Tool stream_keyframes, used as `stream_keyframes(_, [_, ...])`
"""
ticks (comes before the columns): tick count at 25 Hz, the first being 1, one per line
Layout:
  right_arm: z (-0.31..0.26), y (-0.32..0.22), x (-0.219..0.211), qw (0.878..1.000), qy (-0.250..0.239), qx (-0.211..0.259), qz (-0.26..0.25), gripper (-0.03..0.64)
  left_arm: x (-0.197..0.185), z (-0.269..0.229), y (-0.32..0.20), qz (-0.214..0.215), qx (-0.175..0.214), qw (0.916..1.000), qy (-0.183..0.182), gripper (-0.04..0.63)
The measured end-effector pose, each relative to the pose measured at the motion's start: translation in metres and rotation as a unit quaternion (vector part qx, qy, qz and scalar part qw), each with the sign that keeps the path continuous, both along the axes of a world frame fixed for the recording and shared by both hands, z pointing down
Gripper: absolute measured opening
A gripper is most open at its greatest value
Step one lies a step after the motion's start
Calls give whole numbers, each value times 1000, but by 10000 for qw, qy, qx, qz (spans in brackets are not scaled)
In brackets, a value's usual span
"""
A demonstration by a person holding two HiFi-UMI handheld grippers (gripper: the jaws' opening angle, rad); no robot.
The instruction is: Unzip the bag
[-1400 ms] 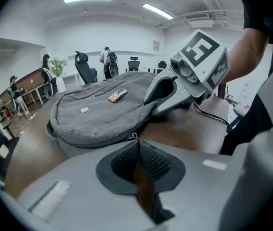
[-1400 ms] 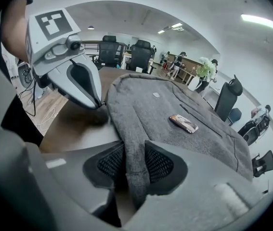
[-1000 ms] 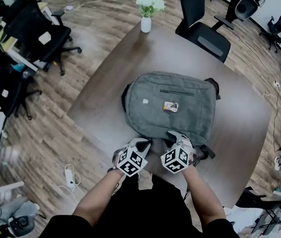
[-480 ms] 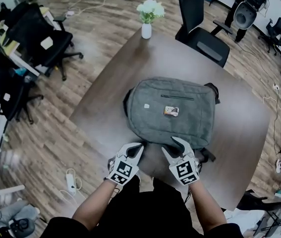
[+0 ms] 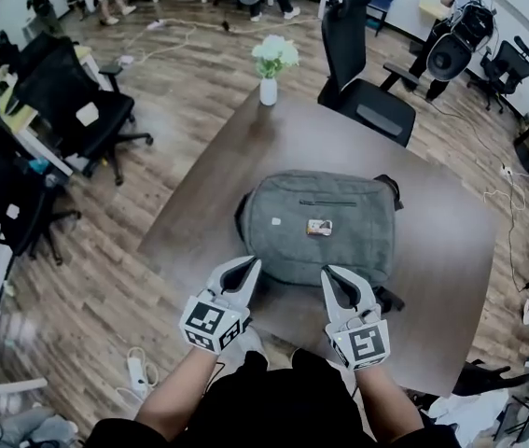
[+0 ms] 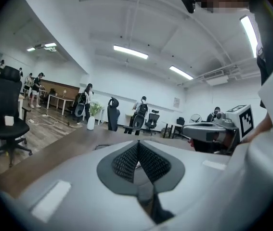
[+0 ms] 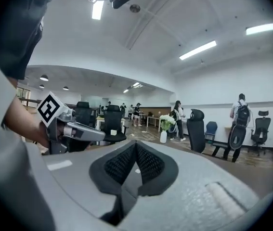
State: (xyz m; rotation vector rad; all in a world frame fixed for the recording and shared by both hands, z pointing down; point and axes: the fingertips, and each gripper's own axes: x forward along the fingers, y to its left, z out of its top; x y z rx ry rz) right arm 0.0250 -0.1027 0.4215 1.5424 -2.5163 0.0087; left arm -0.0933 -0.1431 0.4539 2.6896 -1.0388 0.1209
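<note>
A grey backpack (image 5: 325,227) lies flat on the dark wooden table (image 5: 441,250), its front pocket zipper (image 5: 339,203) facing up. My left gripper (image 5: 248,265) hovers above the bag's near left edge, shut, with nothing held. The right gripper (image 5: 330,274) hovers above the near right edge, also shut and empty; its jaws have just been closing. In the left gripper view the pads of the left gripper (image 6: 137,147) meet with nothing between them, and the right gripper (image 6: 208,131) shows at the side. The right gripper view shows the right gripper (image 7: 136,147) closed the same way.
A white vase of flowers (image 5: 269,90) stands at the table's far corner. A black office chair (image 5: 367,101) sits behind the table and more chairs (image 5: 68,101) stand to the left. A power strip (image 5: 138,373) lies on the wood floor. People stand at the back.
Both grippers have lifted off the bag's near edge and swung up from pointing down to nearly level. The right jaws stood apart half a second ago and are now together.
</note>
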Motion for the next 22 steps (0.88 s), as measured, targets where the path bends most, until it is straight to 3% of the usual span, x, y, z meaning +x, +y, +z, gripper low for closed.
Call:
stream_keyframes(6, [-7, 9, 5, 9980, -522, -132, 336, 3, 2, -22, 8, 294, 385, 9987, 147, 20])
stream_keyframes(12, [-7, 30, 15, 9980, -134, 95, 603, 2, 14, -24, 20, 539, 518, 9972, -63, 20])
stream_keyframes(22, [-14, 58, 33, 9981, -180, 178, 565, 2, 26, -12, 50, 361, 439, 9983, -144, 20])
